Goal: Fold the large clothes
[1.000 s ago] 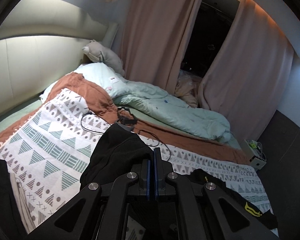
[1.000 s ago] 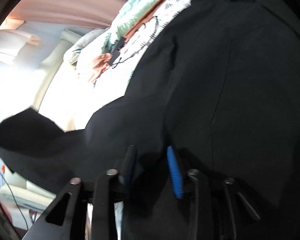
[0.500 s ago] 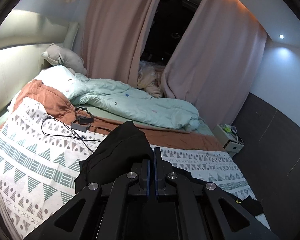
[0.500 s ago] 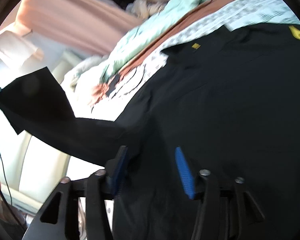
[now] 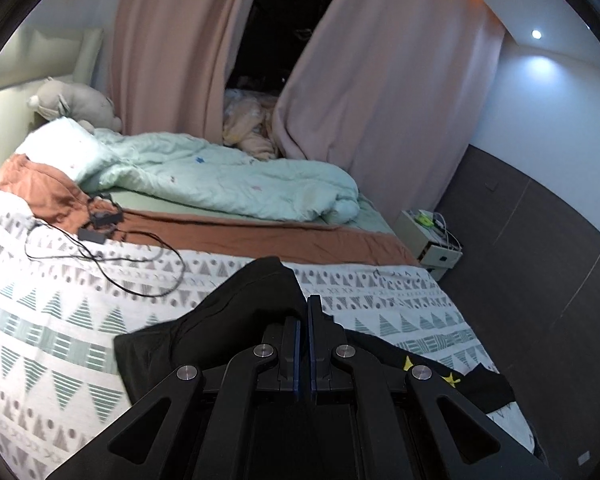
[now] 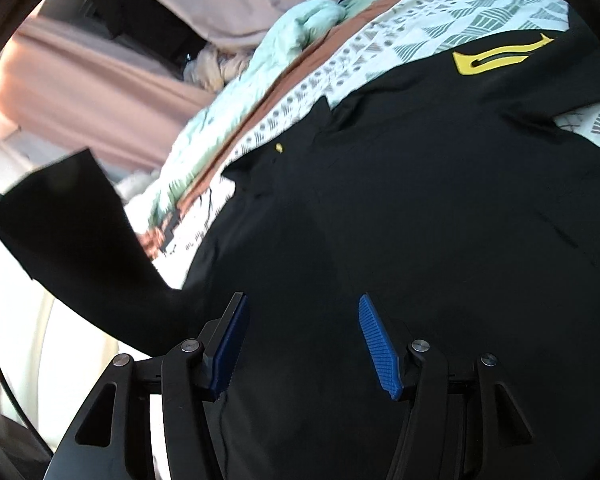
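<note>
Holding a raised fold of the black garment (image 5: 236, 312) clenched in my left claw (image 5: 304, 320) above the patterned bed (image 5: 60, 320), I judge I should carry it across level while my released right claw (image 6: 300, 336) hovers over the flat body.

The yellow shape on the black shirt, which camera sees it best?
The right wrist view: the yellow shape shows whole on the black shirt. The left wrist view catches only small yellow bits beside the left gripper.
</note>
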A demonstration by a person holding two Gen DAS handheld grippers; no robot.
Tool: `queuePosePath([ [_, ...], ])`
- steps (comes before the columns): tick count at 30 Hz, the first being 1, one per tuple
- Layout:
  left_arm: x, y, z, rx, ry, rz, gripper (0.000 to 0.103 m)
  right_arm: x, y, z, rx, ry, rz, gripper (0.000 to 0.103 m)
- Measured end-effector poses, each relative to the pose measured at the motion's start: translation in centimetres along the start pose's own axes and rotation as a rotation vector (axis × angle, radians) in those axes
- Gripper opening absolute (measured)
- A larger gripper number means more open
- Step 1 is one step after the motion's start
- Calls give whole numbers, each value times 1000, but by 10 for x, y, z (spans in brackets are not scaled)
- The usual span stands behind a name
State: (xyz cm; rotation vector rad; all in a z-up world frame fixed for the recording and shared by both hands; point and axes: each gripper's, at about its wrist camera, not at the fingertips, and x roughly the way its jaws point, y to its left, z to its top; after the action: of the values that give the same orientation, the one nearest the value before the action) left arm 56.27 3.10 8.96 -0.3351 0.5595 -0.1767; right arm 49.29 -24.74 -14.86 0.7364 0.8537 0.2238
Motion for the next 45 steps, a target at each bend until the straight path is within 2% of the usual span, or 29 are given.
queuePosePath([
  [6, 65, -20, -40, -30, 101, -55, 2, 1, -29, 14, 145, 7, 37, 57],
  [13, 141, -35, -107, -111, 378, -183, 6, -23, -62, 17, 286, -44, 65, 57],
  [15, 151, -34, -124, -148, 425, -207, 7, -27, -68, 18, 318, -63, 66, 57],
  [18, 150, -28, -145, -175, 463, -200, 21, -33, -70, 16, 360, -87, 86, 57],
  [20, 141, -25, -154, -185, 453, -208, 41, -40, -71, 13, 377, -108, 95, 57],
  [21, 134, -23, -157, -194, 444, -229, 48, -47, -76, 13, 378, -117, 98, 57],
  [23, 123, -18, -163, -218, 424, -248, 81, -52, -73, 13, 369, -126, 103, 57],
  [25, 105, -12, -172, -254, 399, -272, 94, -50, -67, 13, 357, -126, 109, 57],
  [28, 81, 2, -182, -303, 369, -270, 94, -47, -61, 13, 337, -123, 112, 57],
  [33, 28, 39, -182, -328, 219, -41, 94, -49, -46, 15, 259, -136, 116, 57],
  [36, 6, 61, -179, -349, 179, 83, 94, -46, -30, 21, 195, -147, 106, 57],
  [40, -10, 89, -176, -386, 141, 123, 88, -44, -11, 23, 103, -164, 81, 57],
  [45, -16, 125, -181, -402, 146, 143, 77, -33, 28, 21, -33, -146, 119, 57],
])
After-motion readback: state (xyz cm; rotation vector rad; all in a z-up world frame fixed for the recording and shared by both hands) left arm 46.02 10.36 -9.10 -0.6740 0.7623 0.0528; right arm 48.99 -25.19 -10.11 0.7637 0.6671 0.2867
